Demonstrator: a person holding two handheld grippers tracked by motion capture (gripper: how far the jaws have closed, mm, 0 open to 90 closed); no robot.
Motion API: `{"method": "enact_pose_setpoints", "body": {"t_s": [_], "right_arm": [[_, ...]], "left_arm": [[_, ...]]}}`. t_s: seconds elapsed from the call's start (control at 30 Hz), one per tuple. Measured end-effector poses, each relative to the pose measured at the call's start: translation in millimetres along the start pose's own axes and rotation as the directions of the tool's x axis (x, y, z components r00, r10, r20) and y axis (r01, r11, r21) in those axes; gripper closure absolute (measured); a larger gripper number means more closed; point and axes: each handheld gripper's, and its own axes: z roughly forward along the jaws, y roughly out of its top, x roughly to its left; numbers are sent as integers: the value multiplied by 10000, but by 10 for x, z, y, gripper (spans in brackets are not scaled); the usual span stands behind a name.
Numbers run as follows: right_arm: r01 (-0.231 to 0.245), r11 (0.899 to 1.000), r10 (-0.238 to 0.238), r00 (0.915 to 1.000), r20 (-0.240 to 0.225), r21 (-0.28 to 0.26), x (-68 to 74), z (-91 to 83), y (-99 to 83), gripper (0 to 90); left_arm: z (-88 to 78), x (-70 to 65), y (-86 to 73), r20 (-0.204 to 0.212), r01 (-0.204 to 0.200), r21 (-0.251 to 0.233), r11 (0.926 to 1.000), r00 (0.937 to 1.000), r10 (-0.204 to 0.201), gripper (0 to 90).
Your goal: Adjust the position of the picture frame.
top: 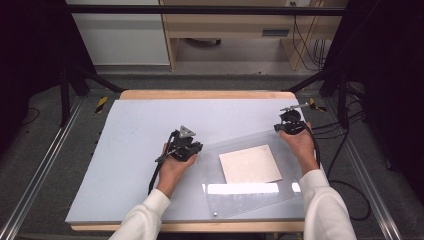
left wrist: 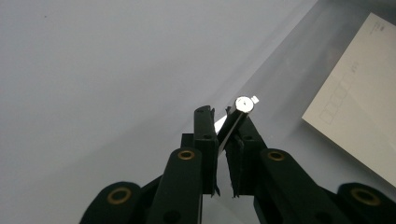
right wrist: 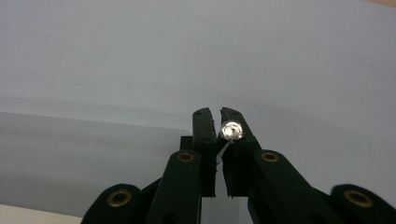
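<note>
On the grey table mat [top: 140,150], the left gripper [top: 189,146] and right gripper [top: 289,125] each pinched a far corner of the clear acrylic sheet [top: 260,197], jaws nearly closed on its edge; a cream card [top: 250,164] lay under it.

We see white long sleeves at bottom of high view. Left gripper [top: 186,145]: black body, grey three-cornered plate on top, black cable trailing toward lower left. Right gripper [top: 290,122]: black, cable looping at right. In gripper views we note black jaws with brass-ringed holes along lower edge.
</note>
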Motion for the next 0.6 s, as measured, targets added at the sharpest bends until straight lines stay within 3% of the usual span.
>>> {"method": "enact_pose_setpoints", "body": {"t_s": [0.2,0.43,0.6], "right_arm": [[93,10000,-93,10000,-7,1,67,-98,44,852],[398,9992,-397,9992,108,-66,211,-298,222,851],[448,9989,-444,9988,203,-171,313,-398,313,852]], "left_arm": [[-115,19,42,25,-61,23,10000,10000,61,820],[-300,118,120,-10,191,-177,9997,9998,-191,814],[-447,165,187,-93,59,-205,9998,9999,-61,813]]}}
